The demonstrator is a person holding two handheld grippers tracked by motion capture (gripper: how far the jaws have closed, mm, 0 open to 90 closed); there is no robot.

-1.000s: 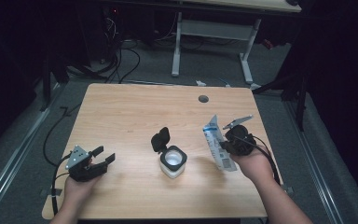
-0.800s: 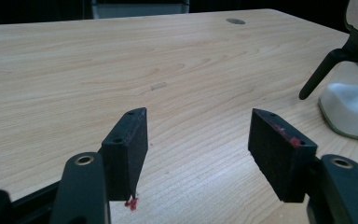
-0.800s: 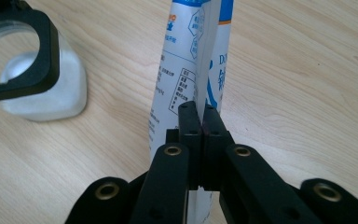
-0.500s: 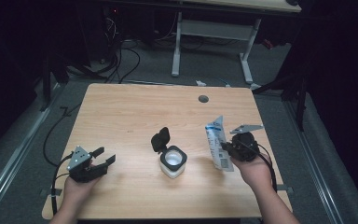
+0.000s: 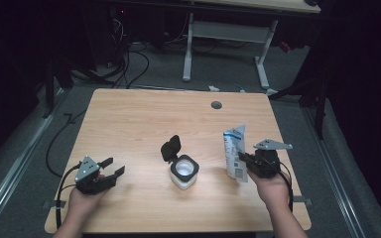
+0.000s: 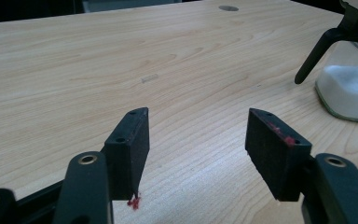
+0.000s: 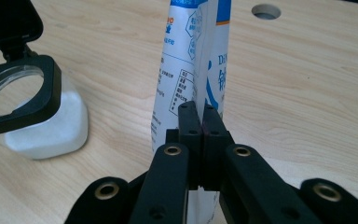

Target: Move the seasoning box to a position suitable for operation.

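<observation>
The wooden table (image 5: pixel 144 119) is carrying a lid-open jar (image 5: pixel 183 171) near the middle of its front edge. Just right of it, toward the front right corner, the white-and-blue pouch (image 5: pixel 234 151) is standing upright, pinched between the closed jaws of the right gripper (image 5: pixel 245 161). The left gripper (image 5: pixel 110 171) is resting near the front left corner, jaws spread wide and gripping nothing.

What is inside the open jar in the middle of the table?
The jar, black flip lid raised, holds a white granular fill, seen through its clear wall in the right gripper view. The black rim hides the fill's top surface.
</observation>
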